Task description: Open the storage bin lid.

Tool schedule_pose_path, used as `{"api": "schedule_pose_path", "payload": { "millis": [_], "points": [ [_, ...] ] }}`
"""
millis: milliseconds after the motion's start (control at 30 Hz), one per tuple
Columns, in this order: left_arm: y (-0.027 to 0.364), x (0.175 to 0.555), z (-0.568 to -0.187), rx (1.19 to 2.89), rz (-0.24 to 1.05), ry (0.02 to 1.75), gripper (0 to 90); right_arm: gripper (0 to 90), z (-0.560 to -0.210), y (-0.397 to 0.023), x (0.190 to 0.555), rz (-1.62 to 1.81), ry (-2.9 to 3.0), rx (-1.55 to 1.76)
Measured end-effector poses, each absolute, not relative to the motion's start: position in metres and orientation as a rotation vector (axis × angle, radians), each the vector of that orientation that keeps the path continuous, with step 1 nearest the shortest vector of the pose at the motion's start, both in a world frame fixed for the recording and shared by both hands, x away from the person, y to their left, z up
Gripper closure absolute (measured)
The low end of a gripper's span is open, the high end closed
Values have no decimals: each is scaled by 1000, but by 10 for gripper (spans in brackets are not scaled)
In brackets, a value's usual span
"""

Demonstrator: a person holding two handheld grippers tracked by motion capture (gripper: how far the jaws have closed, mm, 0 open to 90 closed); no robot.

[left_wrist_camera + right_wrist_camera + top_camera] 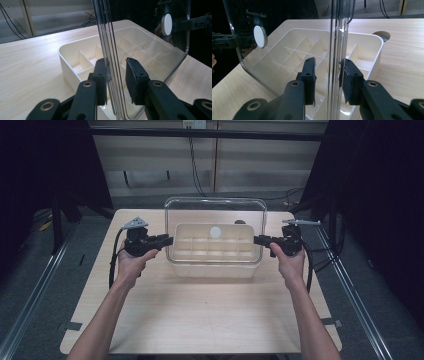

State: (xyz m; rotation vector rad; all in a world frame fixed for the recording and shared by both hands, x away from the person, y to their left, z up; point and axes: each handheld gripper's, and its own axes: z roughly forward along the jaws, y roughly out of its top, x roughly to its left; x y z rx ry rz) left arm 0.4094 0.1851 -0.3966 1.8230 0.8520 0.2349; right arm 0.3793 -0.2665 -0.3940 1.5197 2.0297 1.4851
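High view: clear rigid lid [215, 207] above gridded cream tray [212, 265].

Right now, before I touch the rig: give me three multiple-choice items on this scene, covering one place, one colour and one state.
1. Where does the cream tray sit?
A. On the table between the two grippers
B. At the table's near edge
C. On the floor

2. What colour is the round knob on the clear lid?
A. Red
B. White
C. Black

3. How do the grippers stand?
A. Both open, away from the lid
B. One shut
C. Both shut on the lid

Answers:
1. A: the cream tray lies mid-table between the left gripper and the right gripper.
2. B: the round knob on the clear lid is white.
3. C: each gripper clamps a side edge of the lid.
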Motion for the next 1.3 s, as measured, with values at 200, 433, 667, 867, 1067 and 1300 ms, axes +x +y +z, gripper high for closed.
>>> {"api": "schedule_pose_path", "payload": {
  "millis": [200,433,667,867,1067,1300],
  "points": [
    [186,405,-393,1819,222,844,718,669,-392,-267,375,1496,2025,1519],
    [186,399,-389,1833,224,833,721,669,-392,-269,371,1512,2028,1512],
    [189,394,-388,1835,212,836,725,678,-388,-269,364,1519,2032,1497],
    [189,388,-390,1832,200,830,729,680,-387,-269,359,1523,2041,1492],
    [190,385,-389,1832,201,820,729,683,-384,-269,353,1523,2040,1483],
    [193,380,-393,1823,210,838,730,685,-386,-266,347,1527,2036,1483]
  ]
}}
